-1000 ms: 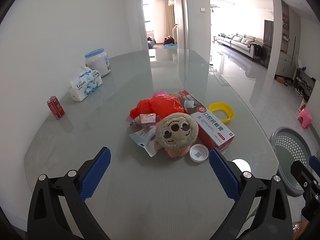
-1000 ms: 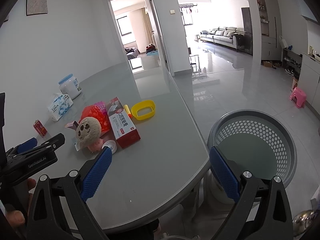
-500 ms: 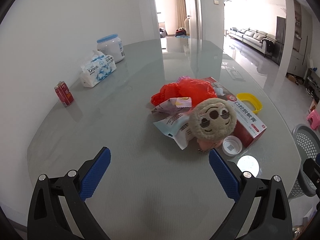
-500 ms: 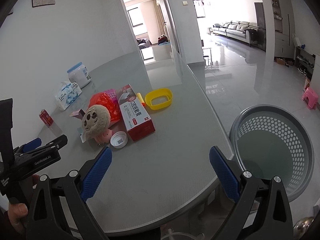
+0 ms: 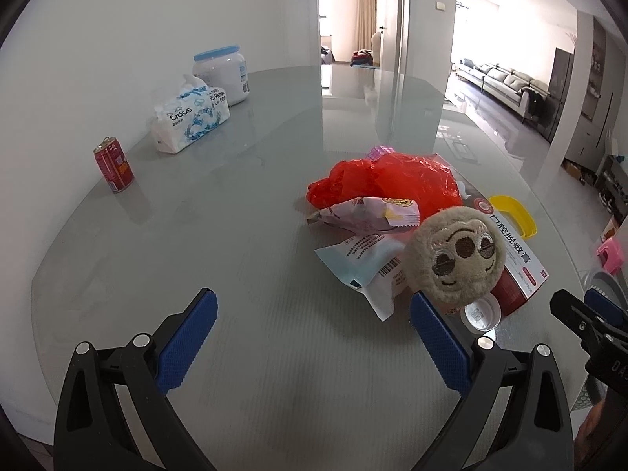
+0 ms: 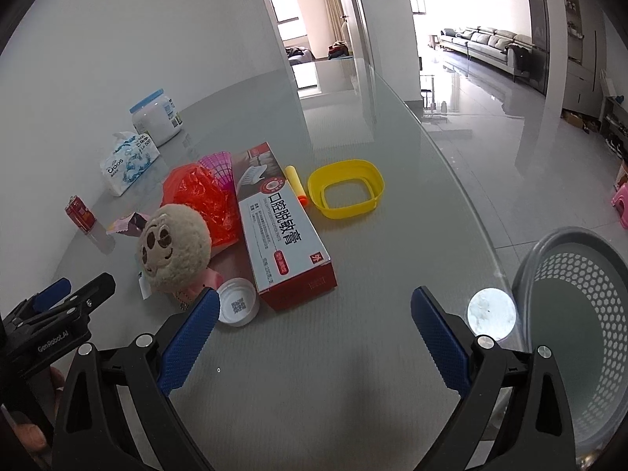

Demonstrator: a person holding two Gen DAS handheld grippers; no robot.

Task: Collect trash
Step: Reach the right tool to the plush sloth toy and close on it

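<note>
We hold the left tool (image 5: 314,337) w/ blue pads spread wide, nothing between them, hovering over bare glass surface (image 5: 204,235) short of the trash pile. Right tool (image 6: 314,333) likewise spread and empty, above the surface near its right edge; the left one shows at the left edge of that view.

Trash sits mid-surface: red plastic bag (image 5: 392,178), pinkish snack wrapper (image 5: 365,216) against its near side, white/blue pouch w/ barcode (image 5: 365,263) partly under the plush head (image 5: 455,259). White cap (image 6: 237,302) touches the long red-white box (image 6: 286,231). Yellow ring dish (image 6: 345,188) just right of the box. Grey perforated basket (image 6: 581,329) stands on the floor off the right edge.

Far left: red can (image 5: 114,168), tissue pack (image 5: 188,117), white jar (image 5: 221,74).
</note>
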